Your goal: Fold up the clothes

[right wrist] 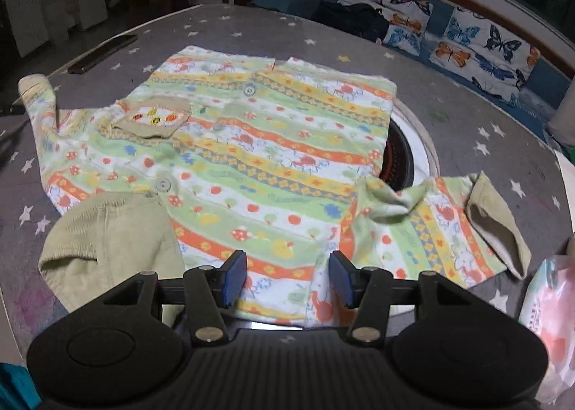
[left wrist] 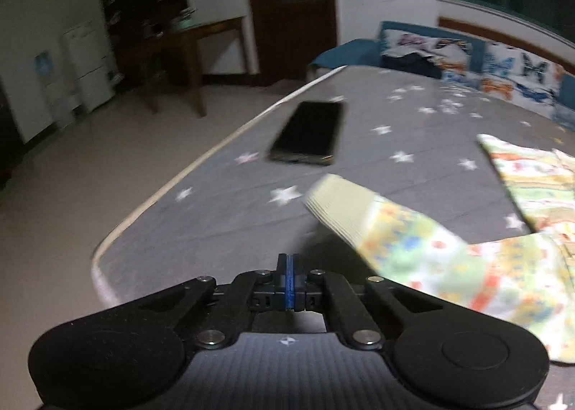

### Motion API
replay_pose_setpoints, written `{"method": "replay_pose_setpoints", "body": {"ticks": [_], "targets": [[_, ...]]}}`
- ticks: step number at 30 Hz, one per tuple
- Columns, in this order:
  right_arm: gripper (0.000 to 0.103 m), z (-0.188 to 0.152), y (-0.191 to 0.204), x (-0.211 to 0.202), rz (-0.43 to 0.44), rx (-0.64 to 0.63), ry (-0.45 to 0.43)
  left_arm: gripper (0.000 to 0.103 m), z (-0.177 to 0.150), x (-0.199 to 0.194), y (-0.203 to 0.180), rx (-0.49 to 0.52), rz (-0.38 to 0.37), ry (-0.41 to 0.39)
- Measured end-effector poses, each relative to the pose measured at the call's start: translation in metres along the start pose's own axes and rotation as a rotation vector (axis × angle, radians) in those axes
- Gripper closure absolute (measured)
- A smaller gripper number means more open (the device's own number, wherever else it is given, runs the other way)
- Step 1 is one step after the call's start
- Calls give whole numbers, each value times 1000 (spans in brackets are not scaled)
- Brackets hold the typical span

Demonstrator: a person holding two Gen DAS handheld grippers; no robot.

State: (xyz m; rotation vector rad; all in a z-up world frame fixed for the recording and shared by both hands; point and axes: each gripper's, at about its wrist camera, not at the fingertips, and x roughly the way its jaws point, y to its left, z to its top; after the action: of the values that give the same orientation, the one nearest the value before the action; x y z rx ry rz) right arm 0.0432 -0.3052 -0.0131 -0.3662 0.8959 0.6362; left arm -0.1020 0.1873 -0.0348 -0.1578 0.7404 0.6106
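Phone (left wrist: 305,133), dark slab, lies flat on the grey star-print tabletop (left wrist: 222,215) near its left edge, well apart from the clothing; the left wrist view is motion-blurred. Child's shirt (right wrist: 258,165), striped green, orange and yellow with small printed figures, is spread front-up across the middle of the tabletop, buttons and a tan chest pocket showing. Its ribbed tan collar lies at the near left. Left sleeve (right wrist: 39,104) is raised off the surface, tan cuff uppermost; right sleeve (right wrist: 442,219) lies crumpled on the near right, cuff open toward the edge. A round white-rimmed opening (right wrist: 413,147) in the tabletop shows just past the shirt's right side, partly covered by the fabric. A pink and white plastic packet (right wrist: 550,323) sits at the near right edge, close to the right cuff. Behind the tabletop: a blue sofa with butterfly cushions (right wrist: 467,39) and a dark bundle of cloth (right wrist: 352,21) on it.

Left hand-held gripper (left wrist: 290,282): blue pads pressed flat together, nothing visible between them; the raised sleeve cuff hangs just to its right, contact unclear. Right hand-held gripper (right wrist: 287,277): jaws spread wide, hovering over the shirt's near hem, gripping nothing.
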Motion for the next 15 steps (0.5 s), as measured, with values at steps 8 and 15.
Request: {"method": "replay_pose_setpoints", "body": {"ticks": [8,15], "targets": [[51,5,-9,0,-26,29,-44,73,3,-21,-21,-20,-76,-2],[49,2,-14,-7,-38,10,-102,56,2,-25,-48,-17,-42,-15]]}}
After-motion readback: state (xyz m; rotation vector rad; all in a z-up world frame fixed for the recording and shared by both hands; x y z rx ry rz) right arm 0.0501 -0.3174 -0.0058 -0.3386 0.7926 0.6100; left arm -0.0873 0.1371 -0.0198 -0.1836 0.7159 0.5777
